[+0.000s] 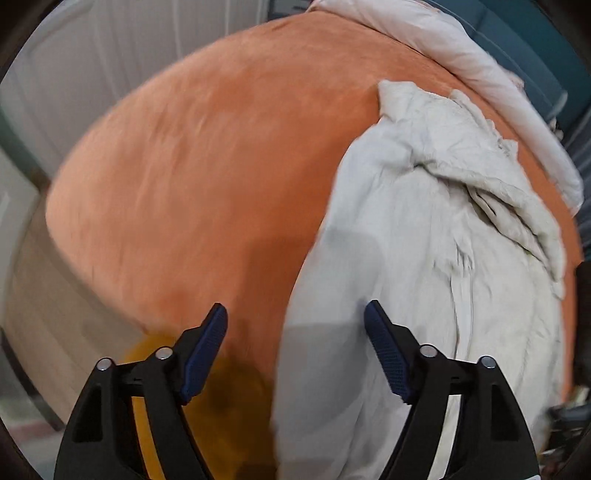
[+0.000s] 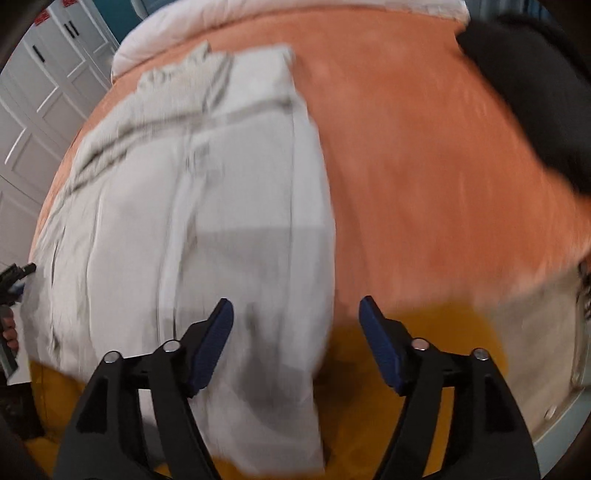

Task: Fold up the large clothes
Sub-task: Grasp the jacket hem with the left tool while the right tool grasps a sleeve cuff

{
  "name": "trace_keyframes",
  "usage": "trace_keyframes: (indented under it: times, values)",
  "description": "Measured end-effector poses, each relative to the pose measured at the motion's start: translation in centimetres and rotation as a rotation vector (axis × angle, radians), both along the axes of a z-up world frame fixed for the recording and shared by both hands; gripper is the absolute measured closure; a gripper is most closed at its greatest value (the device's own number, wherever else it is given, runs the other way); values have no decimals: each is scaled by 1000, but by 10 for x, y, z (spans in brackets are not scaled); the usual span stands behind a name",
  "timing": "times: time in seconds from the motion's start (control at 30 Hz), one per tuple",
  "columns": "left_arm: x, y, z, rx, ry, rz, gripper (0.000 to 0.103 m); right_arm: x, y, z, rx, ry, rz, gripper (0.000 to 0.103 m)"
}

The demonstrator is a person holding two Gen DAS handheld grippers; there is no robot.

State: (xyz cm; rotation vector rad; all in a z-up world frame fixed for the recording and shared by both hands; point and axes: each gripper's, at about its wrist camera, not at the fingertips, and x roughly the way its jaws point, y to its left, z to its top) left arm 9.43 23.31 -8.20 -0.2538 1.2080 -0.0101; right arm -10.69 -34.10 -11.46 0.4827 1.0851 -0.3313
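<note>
A large pale grey garment lies on an orange bed cover, its near end hanging over the bed's front edge. It is crumpled at the far end. In the right wrist view the garment fills the left half, on the orange cover. My left gripper is open and empty, above the garment's left edge. My right gripper is open and empty, above the garment's right edge near the bed's front. Both views are motion-blurred.
A white duvet is bunched along the far side of the bed, also in the right wrist view. A black item lies at the far right. Yellow fabric shows below the bed edge. White cupboard doors stand to the left.
</note>
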Motion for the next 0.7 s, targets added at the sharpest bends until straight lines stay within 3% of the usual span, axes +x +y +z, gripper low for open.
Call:
trace_keyframes:
  times: [0.17, 0.37, 0.53, 0.63, 0.7]
  values:
    - [-26, 13, -14, -89, 3, 0, 18, -23, -3, -11, 121, -54, -58, 29]
    - [-43, 13, -7, -113, -18, -15, 18, -32, 22, -7, 177, -75, 31, 29]
    - [-61, -11, -12, -99, -6, -154, 18, -30, 44, -8, 99, -60, 87, 26]
    - [-66, -29, -18, -166, 33, -223, 30, -31, 39, -6, 129, -77, 69, 33]
    - [-68, -37, -22, -181, 34, -234, 50, -31, 33, -9, 145, -80, 44, 43]
